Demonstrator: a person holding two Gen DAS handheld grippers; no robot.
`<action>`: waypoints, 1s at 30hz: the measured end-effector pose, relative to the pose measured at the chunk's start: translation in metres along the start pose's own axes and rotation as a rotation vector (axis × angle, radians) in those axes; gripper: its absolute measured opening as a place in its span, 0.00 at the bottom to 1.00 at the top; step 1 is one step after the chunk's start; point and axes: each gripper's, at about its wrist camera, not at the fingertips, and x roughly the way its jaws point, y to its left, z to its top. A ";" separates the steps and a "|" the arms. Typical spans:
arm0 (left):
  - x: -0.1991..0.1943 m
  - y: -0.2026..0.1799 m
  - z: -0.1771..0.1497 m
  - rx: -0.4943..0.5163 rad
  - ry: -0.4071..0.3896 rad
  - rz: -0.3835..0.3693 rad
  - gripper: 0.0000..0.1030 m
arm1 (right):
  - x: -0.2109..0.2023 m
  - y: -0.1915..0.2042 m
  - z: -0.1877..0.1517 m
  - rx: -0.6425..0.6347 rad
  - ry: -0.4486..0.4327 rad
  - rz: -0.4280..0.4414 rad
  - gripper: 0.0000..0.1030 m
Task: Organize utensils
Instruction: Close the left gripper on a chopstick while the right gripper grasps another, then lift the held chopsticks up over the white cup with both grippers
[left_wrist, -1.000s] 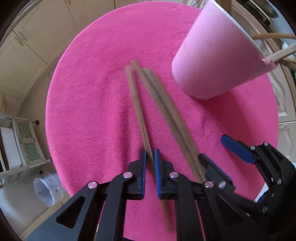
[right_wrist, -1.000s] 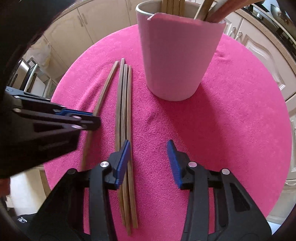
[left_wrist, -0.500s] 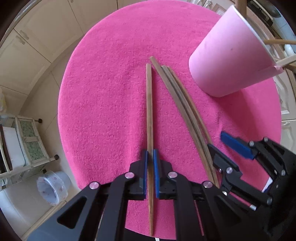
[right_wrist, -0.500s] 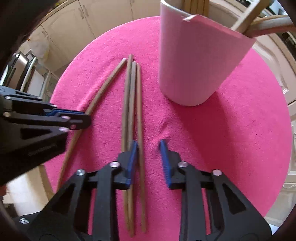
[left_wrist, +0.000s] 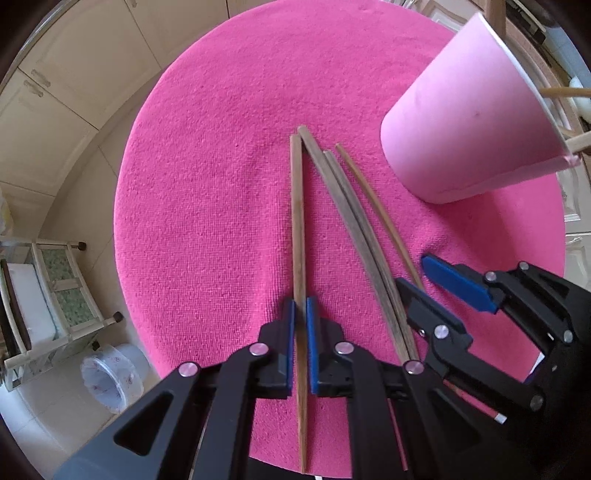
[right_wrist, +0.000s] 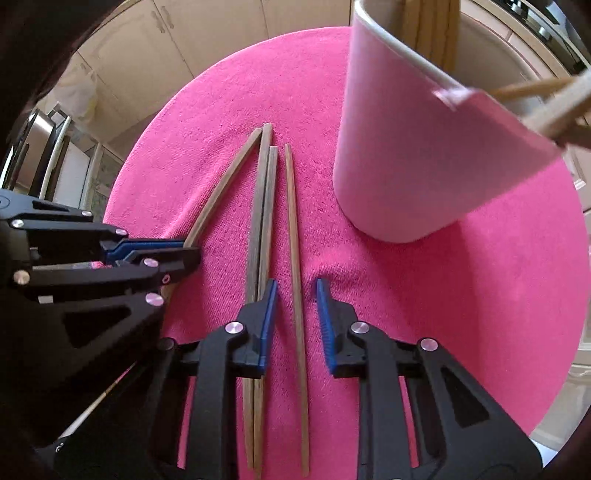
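Observation:
Several wooden chopsticks lie on a round pink cloth-covered table (left_wrist: 207, 184). My left gripper (left_wrist: 300, 306) is shut on one chopstick (left_wrist: 297, 206), also seen in the right wrist view (right_wrist: 218, 195). My right gripper (right_wrist: 294, 291) is open, its jaws on either side of a single chopstick (right_wrist: 293, 236) without touching it. A pair of chopsticks (right_wrist: 263, 218) lies just left of it. A pink cup (right_wrist: 417, 147) holding more wooden utensils stands at the far right; it also shows in the left wrist view (left_wrist: 472, 118).
The table (right_wrist: 480, 295) is small and its edge falls away close on all sides. Cream cabinets (left_wrist: 74, 74) stand behind. A small rack (left_wrist: 48, 291) and a clear plastic bin (left_wrist: 110, 376) sit on the floor to the left.
My right gripper has shifted right and separated one chopstick from the bundle; it now lies between the open jaws. My left gripper keeps its hold on its chopstick, which straightened.

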 end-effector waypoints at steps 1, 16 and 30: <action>0.000 0.002 -0.001 -0.003 -0.003 -0.007 0.06 | 0.000 -0.002 0.000 0.011 0.000 0.006 0.11; -0.045 0.020 -0.035 0.040 -0.205 -0.105 0.06 | -0.047 -0.004 -0.032 0.079 -0.123 0.041 0.05; -0.126 0.010 -0.057 0.180 -0.511 -0.232 0.06 | -0.129 0.002 -0.045 0.173 -0.382 0.019 0.05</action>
